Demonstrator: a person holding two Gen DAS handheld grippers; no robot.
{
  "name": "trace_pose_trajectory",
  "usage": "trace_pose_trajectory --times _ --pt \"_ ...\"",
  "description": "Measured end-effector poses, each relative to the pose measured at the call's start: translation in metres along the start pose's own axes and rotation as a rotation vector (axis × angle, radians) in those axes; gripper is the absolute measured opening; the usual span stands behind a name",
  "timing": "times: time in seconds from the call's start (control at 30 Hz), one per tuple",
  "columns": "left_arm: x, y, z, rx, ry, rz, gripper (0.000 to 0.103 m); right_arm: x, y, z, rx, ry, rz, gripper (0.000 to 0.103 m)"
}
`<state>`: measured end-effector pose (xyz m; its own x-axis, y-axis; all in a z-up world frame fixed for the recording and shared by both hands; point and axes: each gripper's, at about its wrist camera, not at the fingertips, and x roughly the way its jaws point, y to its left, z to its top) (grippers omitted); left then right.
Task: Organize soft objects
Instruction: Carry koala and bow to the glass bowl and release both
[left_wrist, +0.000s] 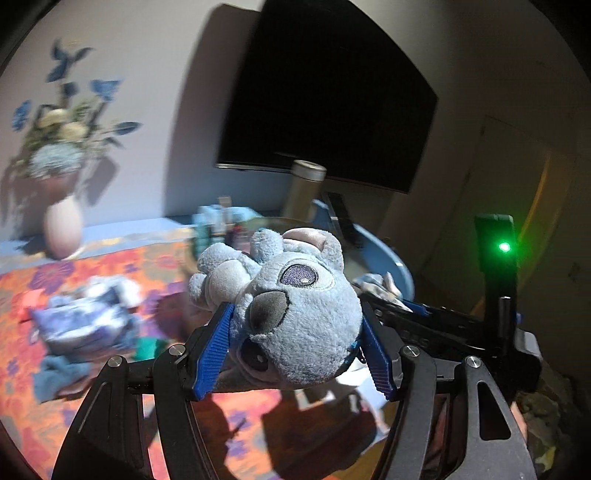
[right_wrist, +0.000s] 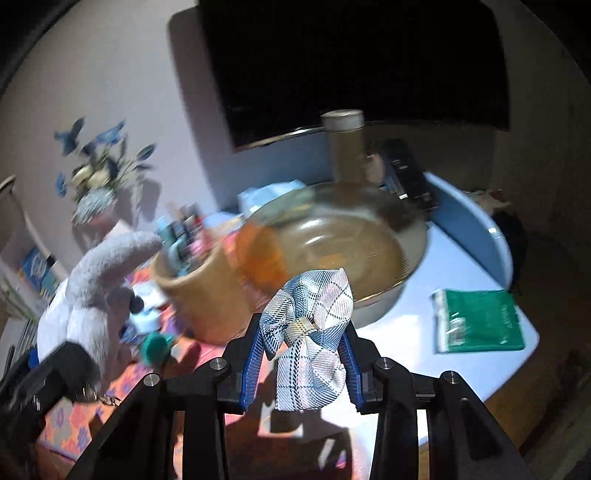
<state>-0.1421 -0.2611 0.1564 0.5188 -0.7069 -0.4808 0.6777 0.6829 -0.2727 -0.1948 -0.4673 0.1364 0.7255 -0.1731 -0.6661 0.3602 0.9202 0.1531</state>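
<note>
left claw (left_wrist: 295, 332) clenched on grey-blue plush koala (left_wrist: 291, 306) | right claw (right_wrist: 303, 354) grips knotted blue-white plaid cloth (right_wrist: 310, 332) | round glass bowl (right_wrist: 369, 295) at 12 o'clock: contents unclear | tan basket (right_wrist: 199, 291): small bottles

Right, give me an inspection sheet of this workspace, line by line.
Surface: round pale blue table, part covered by an orange flowered cloth.
Job's things: grey plush toy and plaid cloth, both lifted; a crumpled blue-white cloth lies on the flowered cloth.
Clutter: large bowl, tall metal flask, green packet, small bottles, teal item.
Grippers: left gripper shut on the plush toy; right gripper shut on the plaid cloth.
Cables: nothing seen.
Surroundings: dark screen, vase of flowers, wall behind.
</note>
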Motion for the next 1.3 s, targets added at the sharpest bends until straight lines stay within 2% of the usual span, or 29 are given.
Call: trace_pose_trajectory --times 0.23,0.43,0.57,0.6,0.63,0.67,0.7,0.73,0.8,0.83,1.07,1.3 --pt "0.043 -0.041 0.037 0.033 -0.01 -0.088 0.063 0.005 -0.041 0.029 0.088 -0.045 -0.03 0.037" --pt "0.092 -0.043 0.068 0.012 -0.003 -0.089 0.063 0.031 -0.065 0.059 0.131 -0.056 -0.084 0.038" --pt "0.126 -0.04 0.077 0.023 0.013 -0.045 0.063 0.059 -0.071 0.071 0.141 -0.027 -0.101 0.038" --pt "0.132 -0.04 0.078 0.026 0.018 -0.038 0.063 0.068 -0.073 0.074 0.146 -0.018 -0.11 0.04" --pt "0.14 -0.038 0.079 0.031 0.026 -0.032 0.064 0.074 -0.074 0.076 0.15 -0.009 -0.116 0.048" --pt "0.146 -0.037 0.08 0.036 0.03 -0.025 0.065 0.081 -0.076 0.077 0.152 0.001 -0.117 0.06" --pt "0.149 -0.036 0.08 0.039 0.027 -0.021 0.07 0.085 -0.076 0.077 0.152 0.006 -0.119 0.066" --pt "0.151 -0.034 0.08 0.045 0.018 -0.013 0.079 0.089 -0.079 0.077 0.154 0.007 -0.123 0.066" --pt "0.153 -0.03 0.081 0.044 0.0 0.004 0.092 0.092 -0.082 0.075 0.158 0.009 -0.123 0.066" --pt "0.153 -0.029 0.082 0.042 -0.005 0.007 0.092 0.093 -0.086 0.074 0.165 0.013 -0.128 0.066" --pt "0.134 -0.029 0.08 0.046 -0.017 -0.007 0.092 0.076 -0.099 0.065 0.207 0.01 -0.148 0.067" --pt "0.094 -0.032 0.07 0.045 -0.042 0.001 0.092 0.046 -0.07 0.053 0.164 -0.012 -0.128 0.067"
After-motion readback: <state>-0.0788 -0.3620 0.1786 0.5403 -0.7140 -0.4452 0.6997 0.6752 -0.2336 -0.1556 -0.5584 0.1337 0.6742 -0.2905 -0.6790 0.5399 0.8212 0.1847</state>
